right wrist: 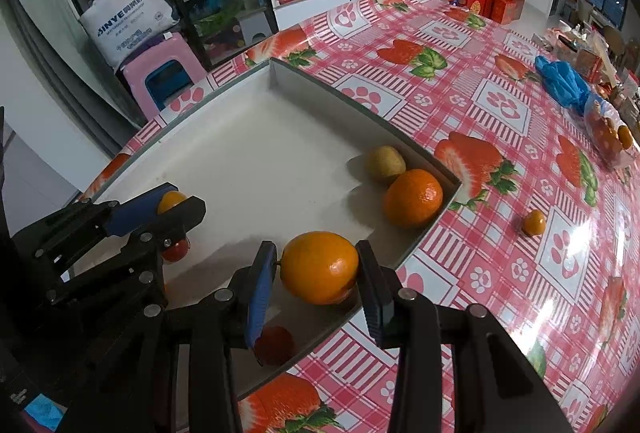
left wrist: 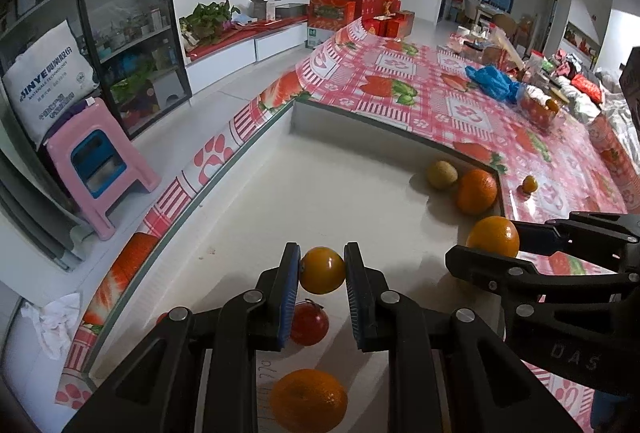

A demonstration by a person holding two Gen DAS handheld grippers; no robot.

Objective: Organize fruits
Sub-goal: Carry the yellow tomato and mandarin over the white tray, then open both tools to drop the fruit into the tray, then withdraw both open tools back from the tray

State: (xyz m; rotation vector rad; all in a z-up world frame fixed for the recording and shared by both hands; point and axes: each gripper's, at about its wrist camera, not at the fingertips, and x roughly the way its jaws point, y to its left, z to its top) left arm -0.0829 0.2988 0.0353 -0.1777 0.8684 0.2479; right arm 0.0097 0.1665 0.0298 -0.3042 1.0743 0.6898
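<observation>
Grippers pinch fruit: left gripper a kumquat; right gripper an orange, long axis across.

"JINYE" on white bag

The left tongs clamp a small round yellow-orange fruit above the shallow white tray. Below it lie a red tomato and a large orange. The right tongs grip another orange.
</observation>
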